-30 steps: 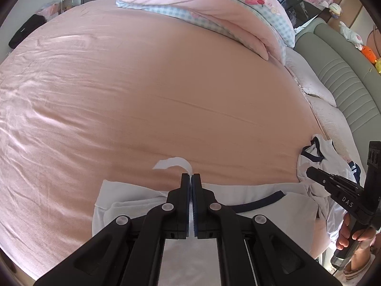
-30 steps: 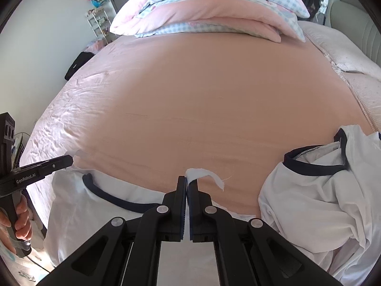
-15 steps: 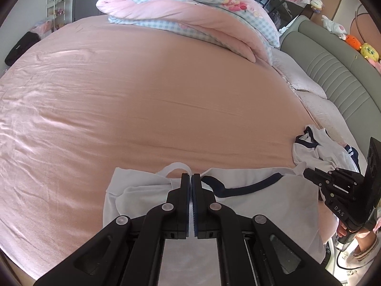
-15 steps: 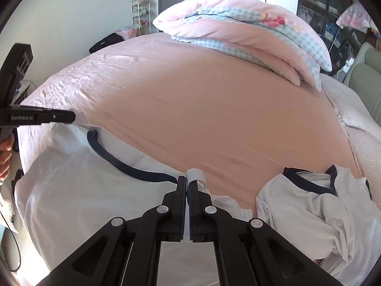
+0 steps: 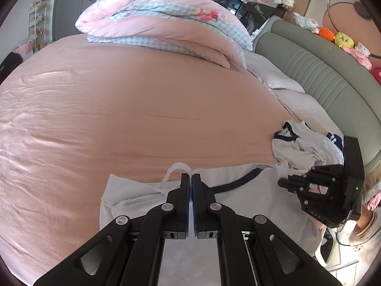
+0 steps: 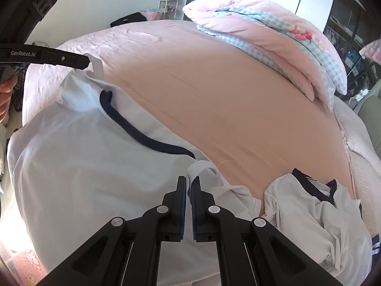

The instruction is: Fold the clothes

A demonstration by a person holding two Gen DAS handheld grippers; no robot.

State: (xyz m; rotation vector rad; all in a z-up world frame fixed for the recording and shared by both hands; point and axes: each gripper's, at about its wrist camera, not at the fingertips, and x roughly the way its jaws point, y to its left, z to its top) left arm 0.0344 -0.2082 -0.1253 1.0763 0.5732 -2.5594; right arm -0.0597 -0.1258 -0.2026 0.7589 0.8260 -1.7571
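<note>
Two grippers, left gripper (image 5: pixel 191 178) and right gripper (image 6: pixel 189 182), have their fingers pinched fully closed on the white shirt's (image 6: pixel 78 166) shoulder corners, stretched over the near edge of the pink bed (image 6: pixel 214 83). Thin pinches could slip, dropping it onto the crumpled garment (image 6: pixel 309 205) right of it.

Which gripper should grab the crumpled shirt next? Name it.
Right, probably. The crumpled shirt lies just beside the right gripper. The left gripper is farther away. Both are shut on the spread shirt now.
</note>
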